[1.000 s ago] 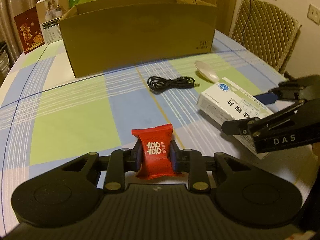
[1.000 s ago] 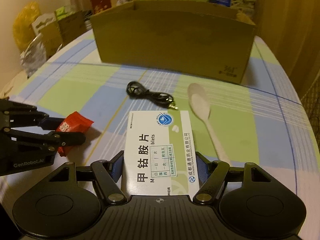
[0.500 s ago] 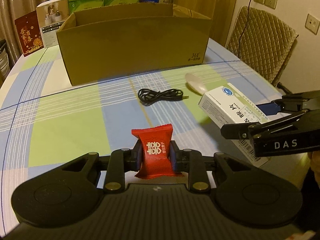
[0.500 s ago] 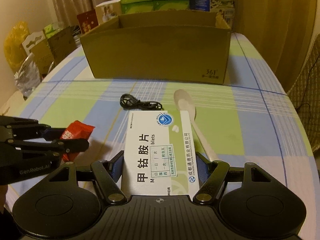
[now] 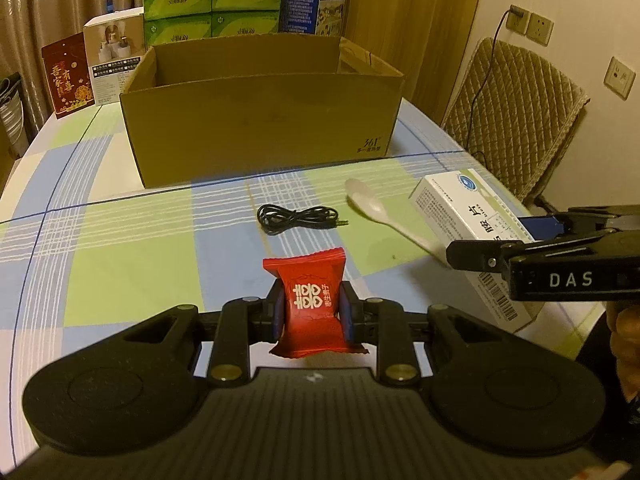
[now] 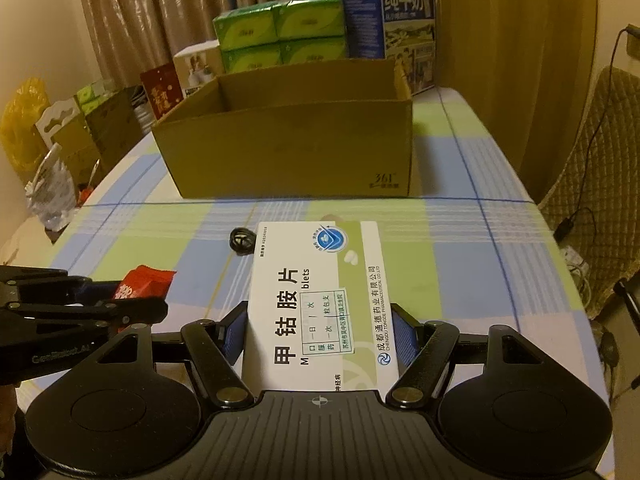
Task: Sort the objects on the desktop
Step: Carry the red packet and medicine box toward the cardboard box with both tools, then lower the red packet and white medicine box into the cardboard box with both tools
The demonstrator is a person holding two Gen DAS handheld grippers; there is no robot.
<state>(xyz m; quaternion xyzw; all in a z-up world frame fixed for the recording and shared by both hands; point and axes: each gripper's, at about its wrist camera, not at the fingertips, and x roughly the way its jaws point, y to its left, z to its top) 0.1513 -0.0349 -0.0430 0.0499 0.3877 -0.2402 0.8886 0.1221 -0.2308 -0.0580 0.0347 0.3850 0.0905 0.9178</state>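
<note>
My left gripper (image 5: pixel 312 308) is shut on a red candy packet (image 5: pixel 310 304), held above the checked tablecloth. My right gripper (image 6: pixel 320 334) is shut on a white and green medicine box (image 6: pixel 320 300), lifted off the table. The same medicine box (image 5: pixel 468 216) shows at the right of the left wrist view, and the candy packet (image 6: pixel 144 282) at the left of the right wrist view. An open brown cardboard box (image 5: pixel 260 128) stands ahead, also seen as the cardboard box (image 6: pixel 288 152) from the right. A coiled black cable (image 5: pixel 298 218) and a white spoon (image 5: pixel 384 212) lie on the table before it.
Green tissue packs (image 5: pixel 210 4), a blue milk carton (image 6: pixel 388 20) and small printed boxes (image 5: pixel 114 56) stand behind the cardboard box. A quilted chair (image 5: pixel 516 112) is at the table's right side. Bags and cartons (image 6: pixel 60 140) sit beyond the left edge.
Both grippers have risen with their loads; the cardboard box's inside now shows. The medicine box has lifted clear of the spoon and now hides most of the cable in the right wrist view.
</note>
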